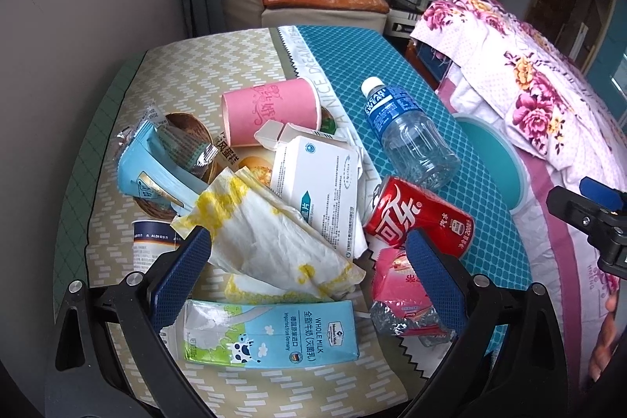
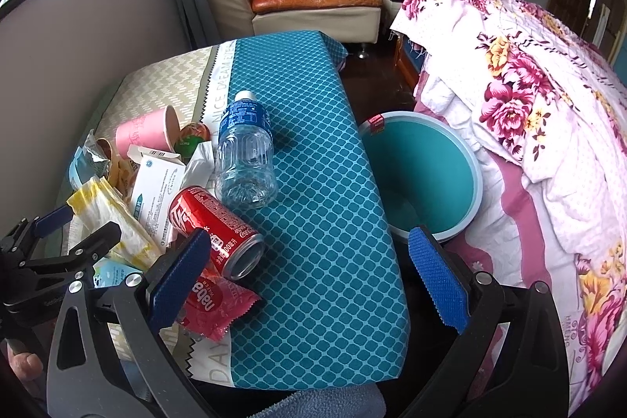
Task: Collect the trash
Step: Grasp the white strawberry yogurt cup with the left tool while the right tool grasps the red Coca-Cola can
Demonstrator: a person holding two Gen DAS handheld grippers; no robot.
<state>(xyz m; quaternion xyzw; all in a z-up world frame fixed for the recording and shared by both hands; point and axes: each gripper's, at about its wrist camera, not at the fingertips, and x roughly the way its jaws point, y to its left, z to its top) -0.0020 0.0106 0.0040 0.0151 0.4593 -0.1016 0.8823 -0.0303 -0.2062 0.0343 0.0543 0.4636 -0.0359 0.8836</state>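
Left gripper (image 1: 309, 257): its jaws stood wide and held nothing — they hovered over the near end of the trash pile, with the crumpled yellow-and-white wrapper (image 1: 270, 237) between the two blue pads.

Right gripper (image 2: 313, 269): its jaws were also wide and empty, above the teal part of the bench (image 2: 313, 222), near the bin.

Trash: all of it lay on the bench. The red cola can (image 2: 215, 230) was on its side, touching the pink snack packet (image 2: 213, 304); the clear bottle (image 2: 245, 159) lay just behind the can; the milk carton (image 1: 270, 333) was at the near edge; the white box (image 1: 321, 187), the pink paper cup (image 1: 270, 112) and the blue wrappers (image 1: 153, 163) were further back.

Bin: the teal bin (image 2: 423, 179) stood beside the bench, between it and the flowered bedding (image 2: 529, 104). It looked almost empty, so I judge the task was close to its start.

Risk, can and bottle: both were round and lay on their sides — a push from one pad might have rolled them off the bench edge.

Risk, wrapper: it was thin and loose; the jaws could have closed on one layer only and dragged the box or the carton with it.

Risk, bedding: it hung near the bin rim, so a dropped piece could have landed on the cloth.
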